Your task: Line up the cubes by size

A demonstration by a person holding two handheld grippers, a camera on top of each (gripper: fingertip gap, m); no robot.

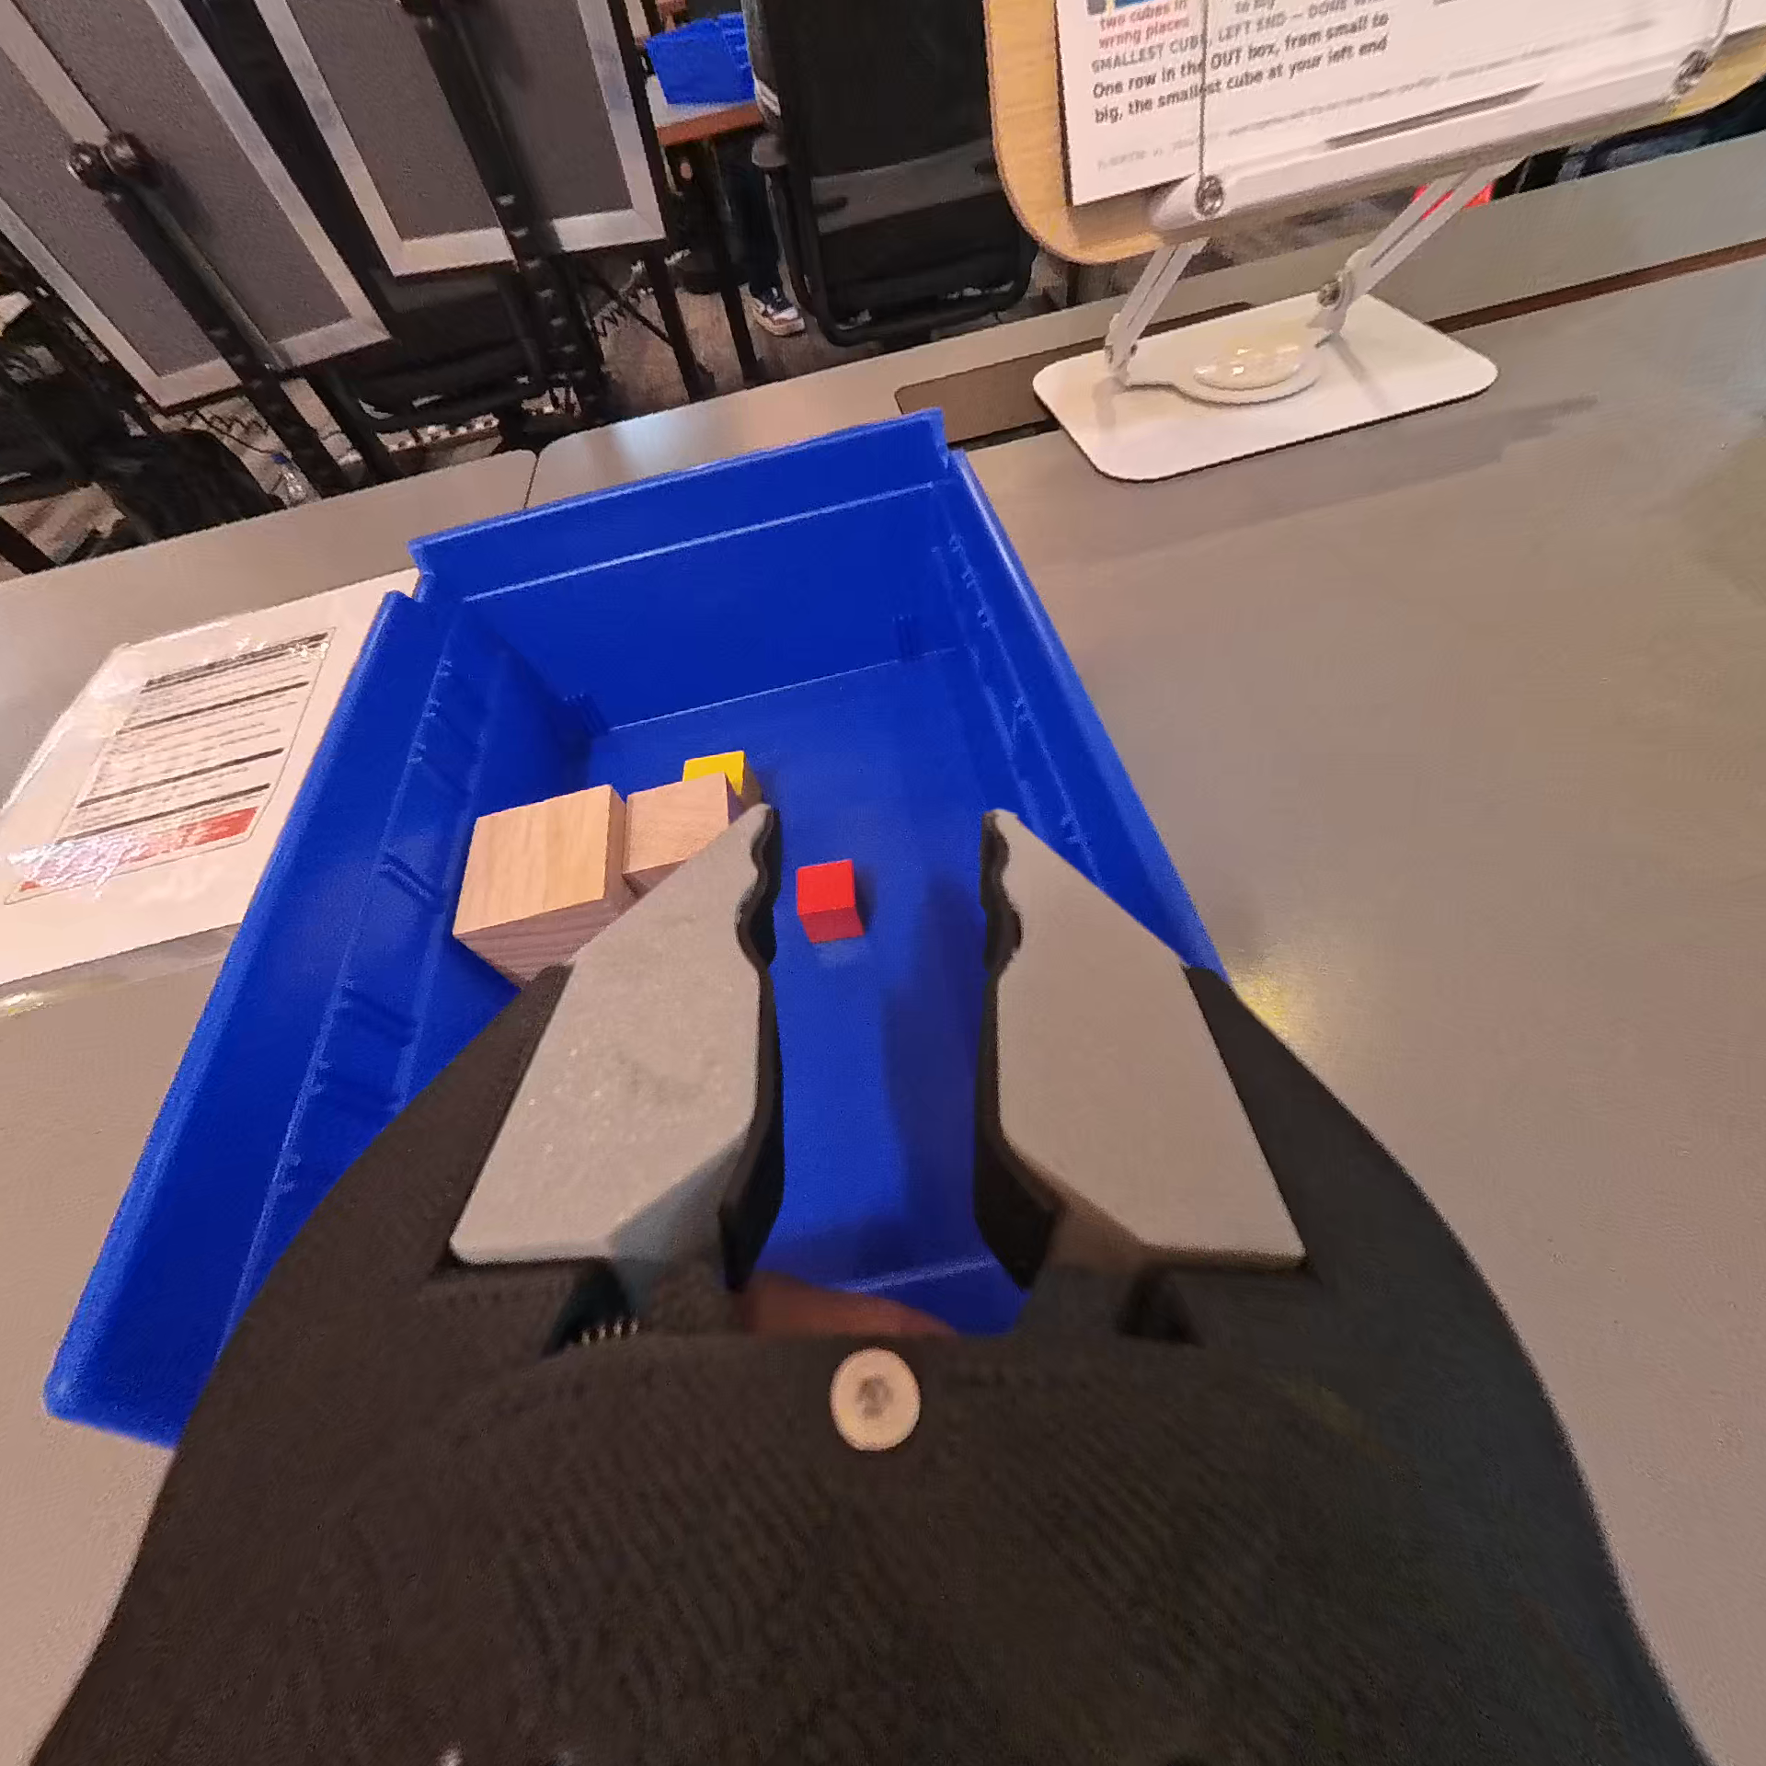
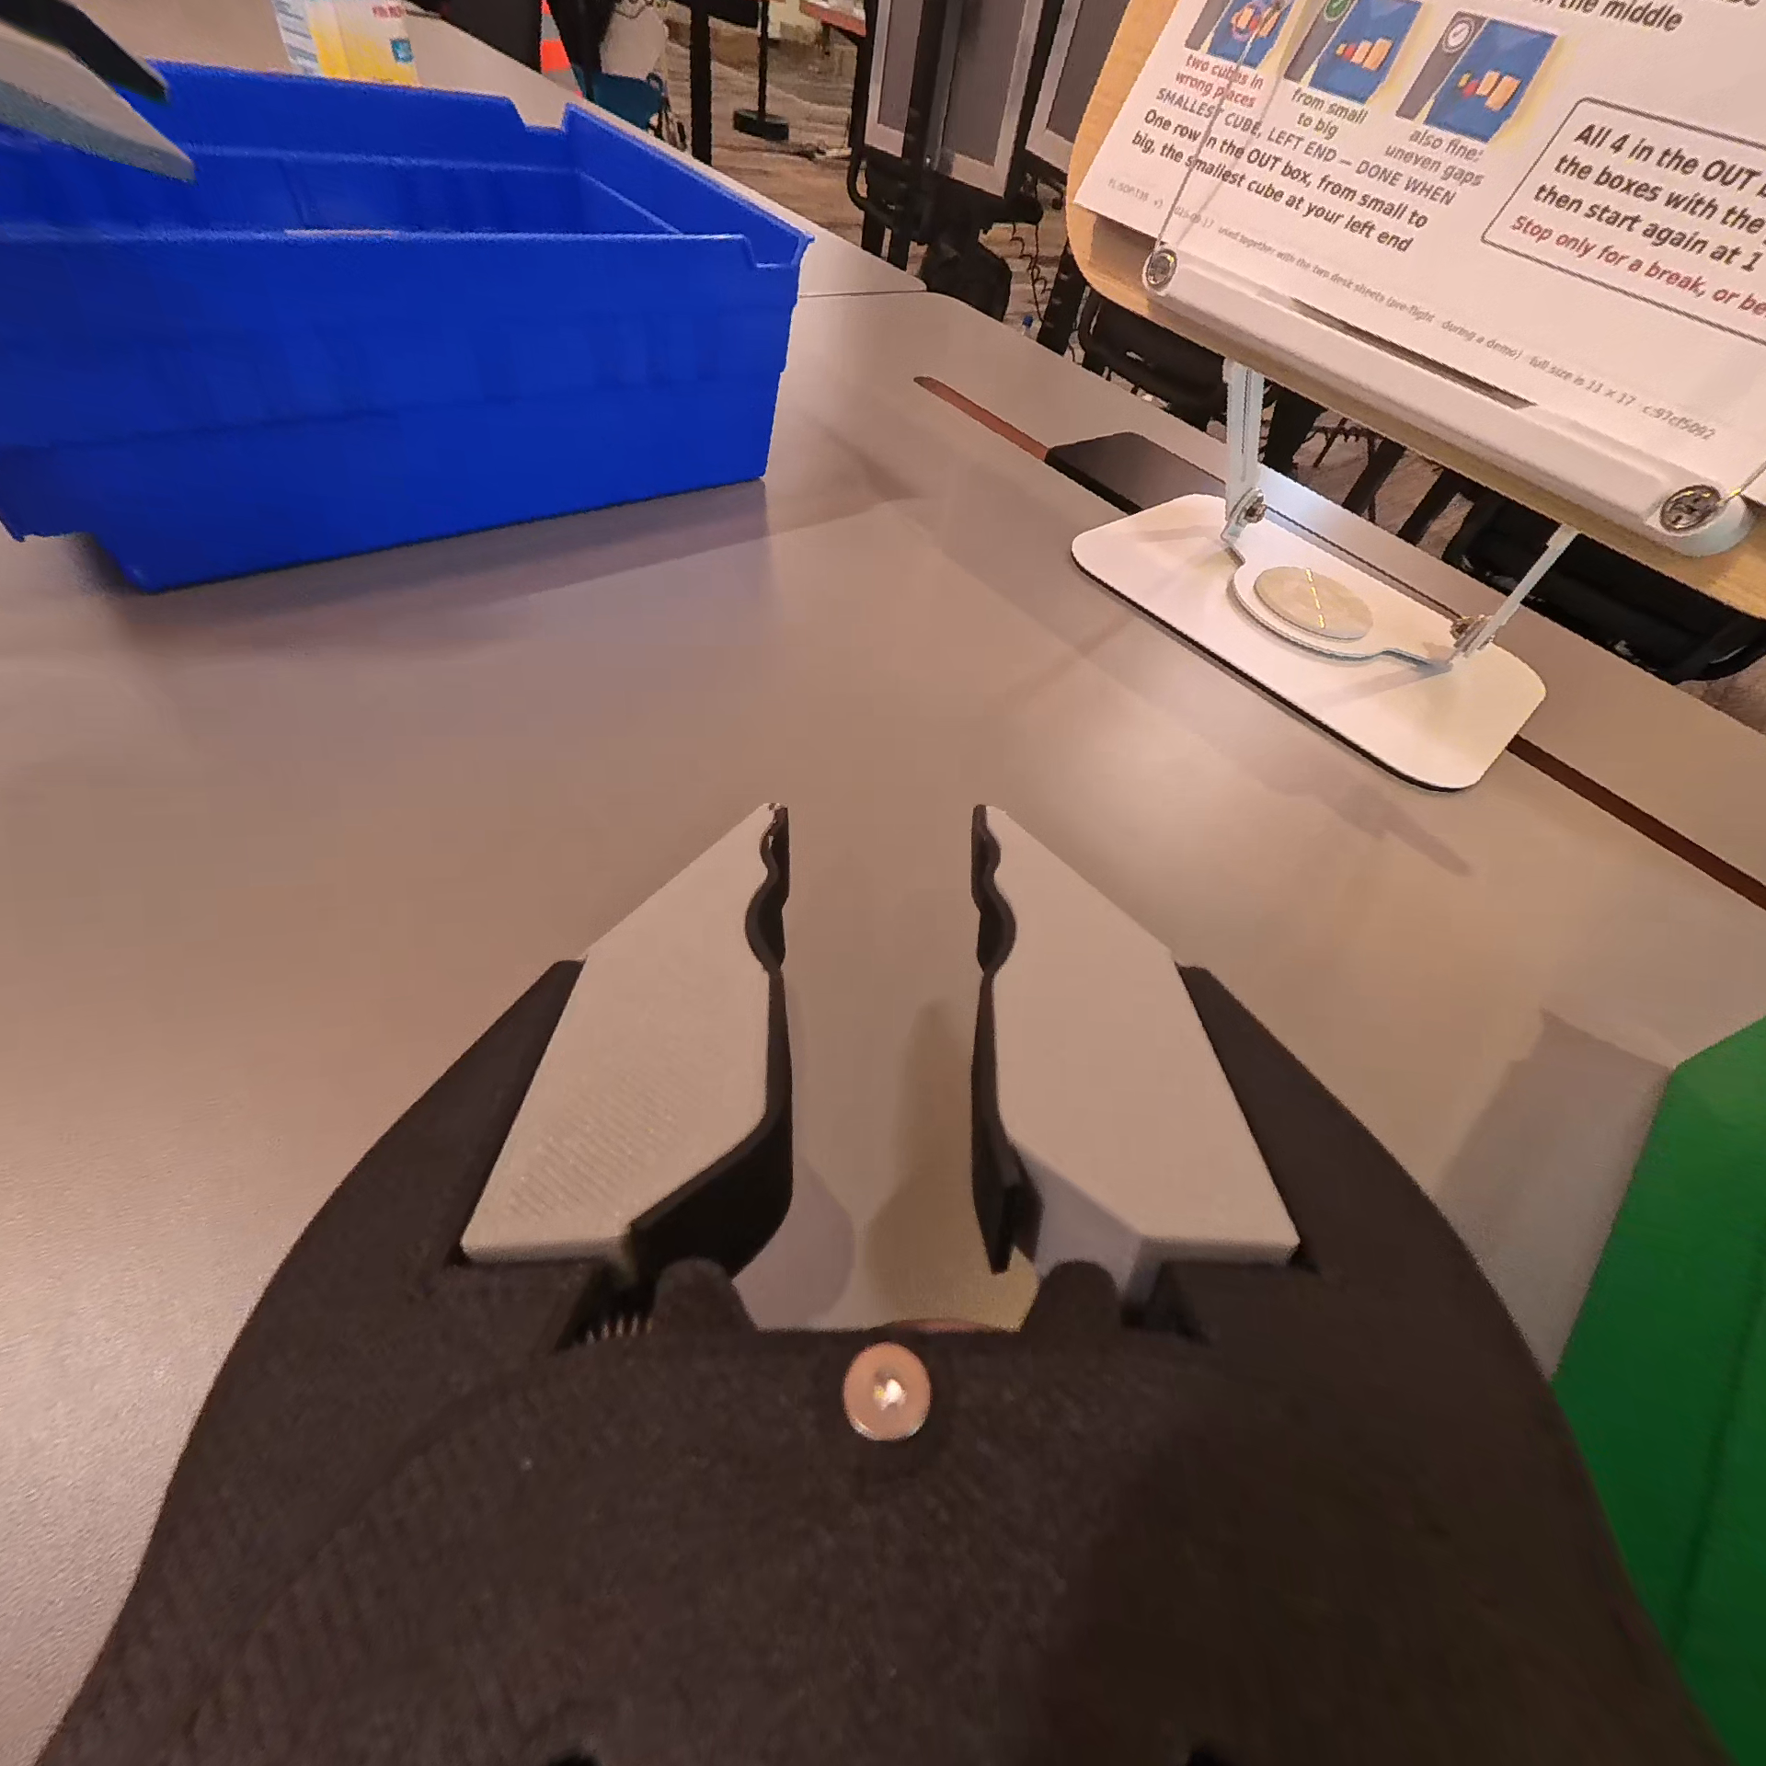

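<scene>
Red cube [image 1: 829, 899] in bin [image 1: 688, 612], just beyond open left claw [image 1: 874, 831] tips.

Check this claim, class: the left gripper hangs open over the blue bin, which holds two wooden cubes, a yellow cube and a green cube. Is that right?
One detail is wrong: the small cube is red, not green. The left wrist view shows it lying apart from the others, ahead of the open left gripper over the blue bin; the two wooden cubes and the yellow cube are as stated.
</scene>
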